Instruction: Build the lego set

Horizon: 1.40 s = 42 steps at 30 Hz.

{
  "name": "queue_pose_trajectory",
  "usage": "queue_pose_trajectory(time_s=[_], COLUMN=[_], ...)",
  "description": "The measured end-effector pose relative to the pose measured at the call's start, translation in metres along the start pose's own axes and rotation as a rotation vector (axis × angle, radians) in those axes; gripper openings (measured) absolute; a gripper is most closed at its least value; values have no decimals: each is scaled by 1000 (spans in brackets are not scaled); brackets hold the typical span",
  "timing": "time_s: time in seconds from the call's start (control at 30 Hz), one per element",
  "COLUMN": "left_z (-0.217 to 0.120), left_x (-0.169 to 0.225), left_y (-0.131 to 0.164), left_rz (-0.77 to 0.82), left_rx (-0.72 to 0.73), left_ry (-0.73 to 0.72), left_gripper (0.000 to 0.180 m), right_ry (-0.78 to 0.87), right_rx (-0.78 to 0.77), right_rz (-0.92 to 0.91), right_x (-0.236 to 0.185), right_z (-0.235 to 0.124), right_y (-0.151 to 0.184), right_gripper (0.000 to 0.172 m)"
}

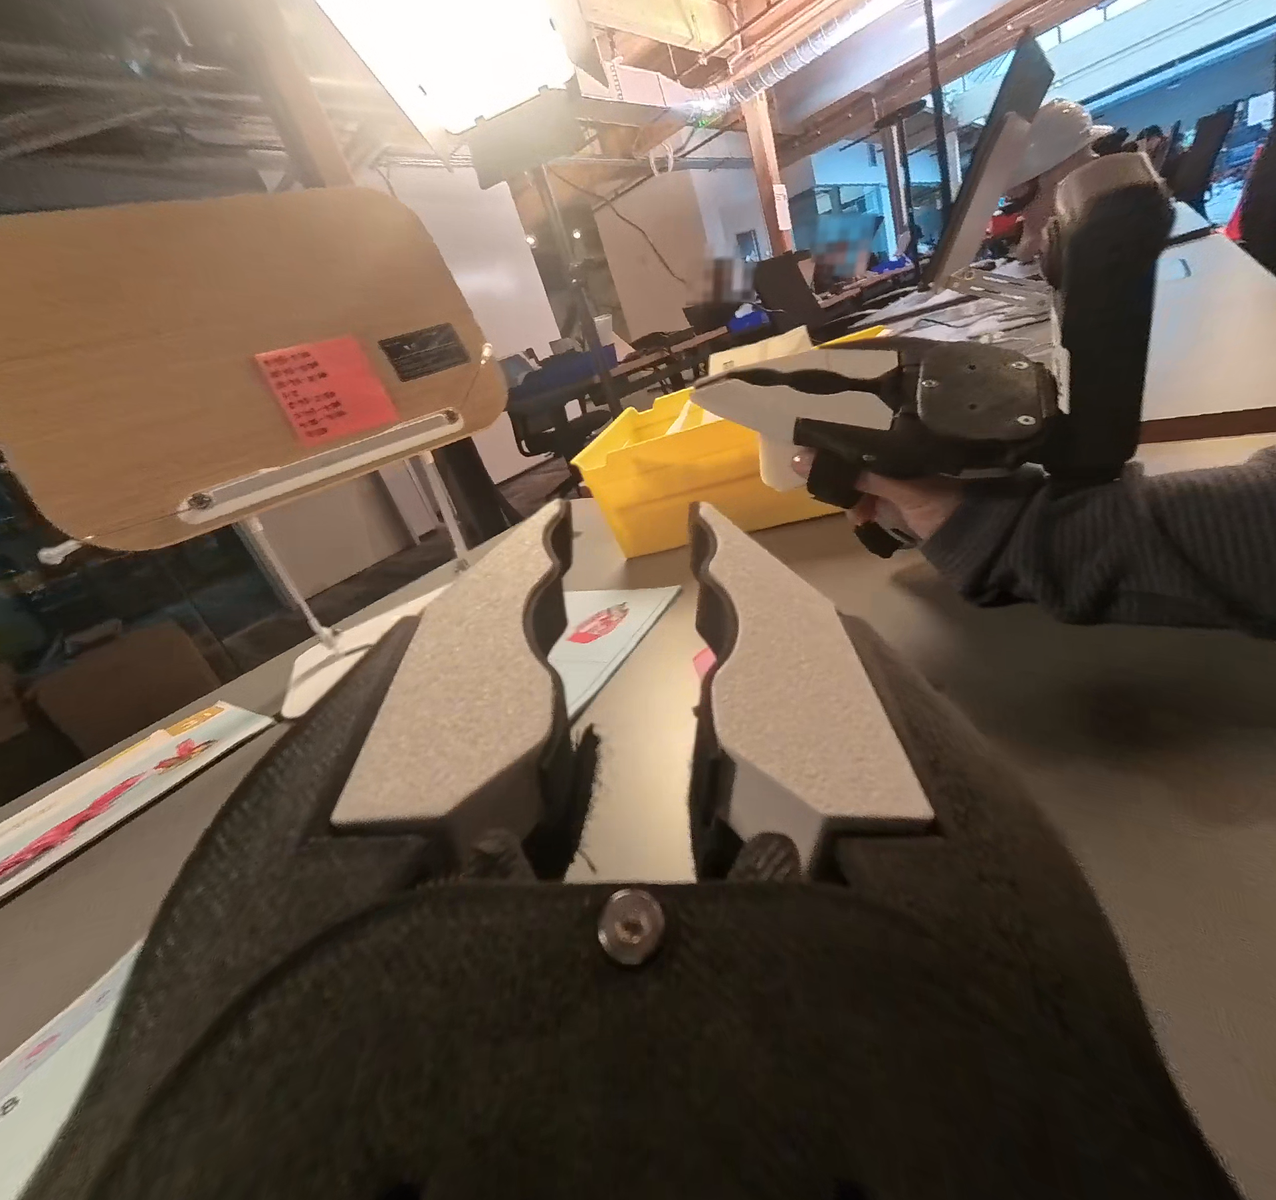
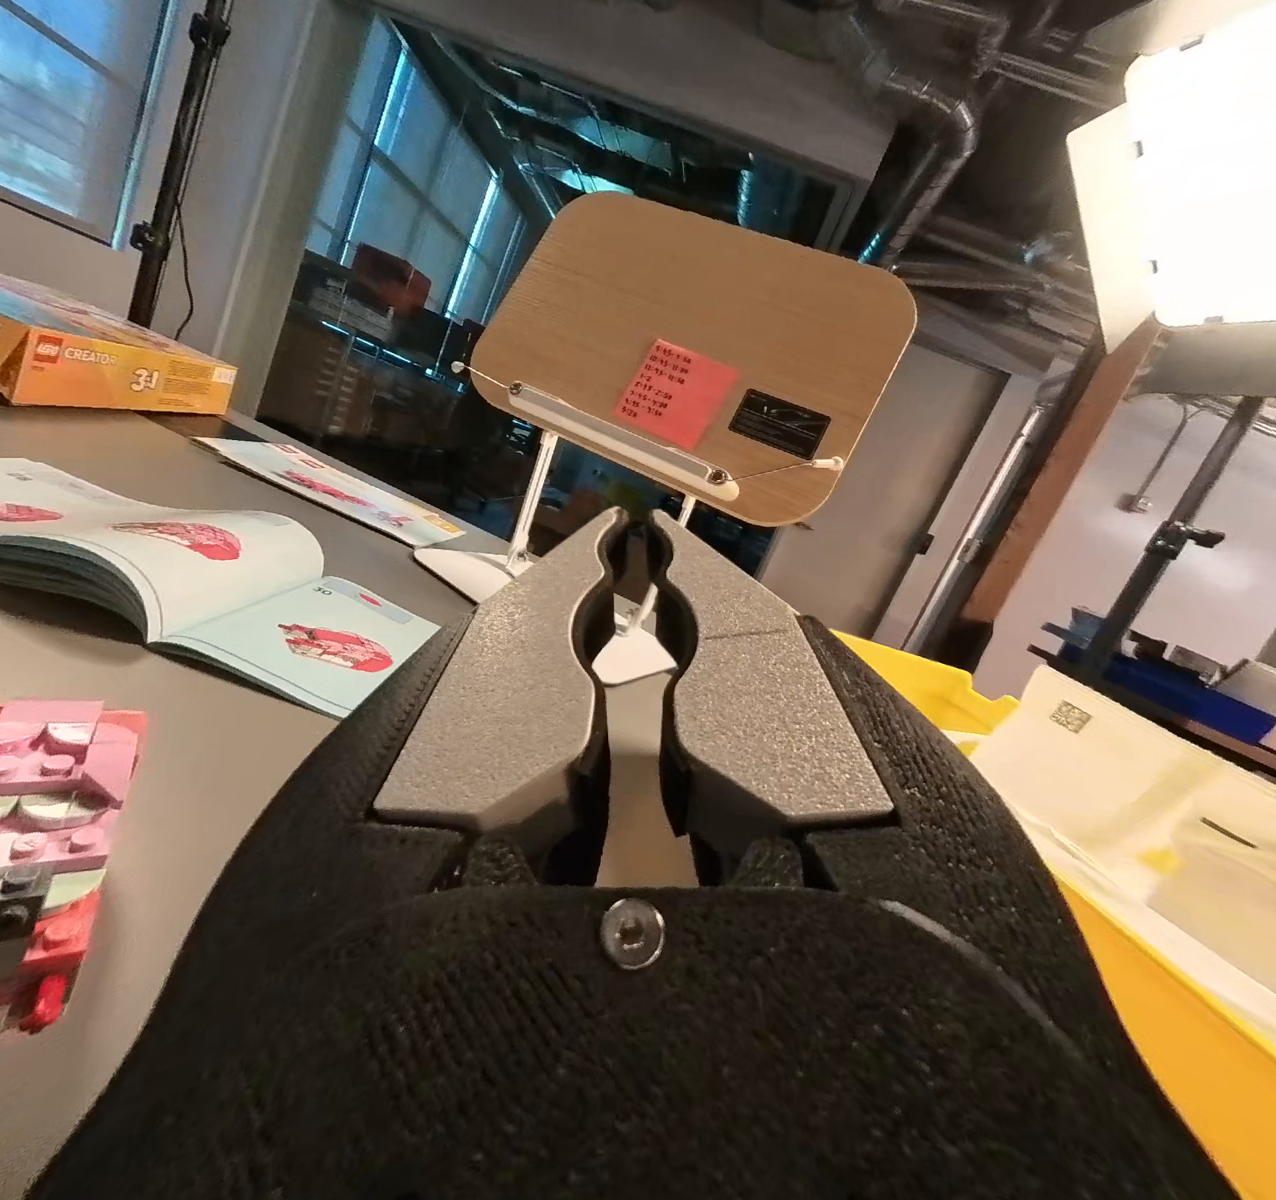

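In the left wrist view, the left hand-held gripper (image 1: 630, 517) is seen at the centre of the frame with its two grey fingers spread and nothing between them. Beyond the tips, a light-blue booklet (image 1: 614, 642) lies flat on the grey counter (image 1: 967, 787). A yellow bin (image 1: 663, 476) stands just past it. At the right of the frame, the right hand-held gripper (image 1: 704, 393) is held by a hand (image 1: 904, 511) above the bin, its fingers drawn together. A wooden book stand (image 1: 228, 365) fills the upper left.

In the right wrist view, the right hand-held gripper (image 2: 635, 521) is shown with its fingertips nearly pressed together; a small green blur is seen at the tips, but what it is cannot be told. The book stand (image 2: 690, 352) is raised behind the tips. At the left of the frame lie an open instruction booklet (image 2: 207, 586), an orange toy box (image 2: 117, 372) and a pink and red brick model (image 2: 48, 842). The yellow bin (image 2: 1174, 1063) occupies the lower right.
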State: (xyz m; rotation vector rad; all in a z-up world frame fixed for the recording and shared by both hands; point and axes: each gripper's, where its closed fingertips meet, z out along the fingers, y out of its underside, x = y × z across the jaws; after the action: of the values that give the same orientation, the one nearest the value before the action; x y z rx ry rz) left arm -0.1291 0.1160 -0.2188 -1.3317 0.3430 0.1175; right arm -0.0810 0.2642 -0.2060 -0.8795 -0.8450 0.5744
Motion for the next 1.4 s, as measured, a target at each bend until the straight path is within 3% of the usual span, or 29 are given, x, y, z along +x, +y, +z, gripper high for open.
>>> queue_pose_trajectory(time_s=[0.27, 0.43, 0.53, 0.6, 0.67, 0.73, 0.83, 0.93, 1.0, 1.1, 1.27, 1.4], left_z=[-7, -56, -106, -146, -190, -233, -280, -310, -319, -333, -365, -374], left_x=[-1, -26, -61, -97, -150, -196, -243, -260, -258, -267, -284, -292], left_y=[-18, -85, -120, -120, -100, -62, -8, 41, 65, 92, 122, 131], left_rz=[126, 31, 19, 110, 214, 241, 268, 219, 140, 96, 208, 244], left_rx=[78, 107, -35, -237, -529, -885, -1277, -1581, -1706, -1872, -2112, -2174], left_ry=[-22, -128, -181, -227, -318, -328, -232, -54, 74, 153, 267, 276], left_gripper=[42, 42, 34, 28, 24, 25, 17, 14, 19, 23, 26, 27], right_ry=[-3, 28, 67, 66, 62, 55, 43, 35, 31, 25, 8, 1], right_rx=[-9, -19, -18, -16, -23, -25, -32, -36, -36, -39, -42, -47], right_rz=[-29, -36, -71, -69, -66, -69, -76, -74, -73, -79, -98, -109], right_x=[-1, 4, 10, 10, 9, 7, 4, 2, 2, 0, -5, -7], right_z=[3, 3, 1, 1, 2, 3, 4, 4, 4, 5, 6, 6], right_y=[3, 4, 2, 1, 3, 3, 4, 5, 5, 6, 6, 7], right_gripper=[8, 9, 2, 1, 1, 1, 0, 0, 0, 0, 0, 0])
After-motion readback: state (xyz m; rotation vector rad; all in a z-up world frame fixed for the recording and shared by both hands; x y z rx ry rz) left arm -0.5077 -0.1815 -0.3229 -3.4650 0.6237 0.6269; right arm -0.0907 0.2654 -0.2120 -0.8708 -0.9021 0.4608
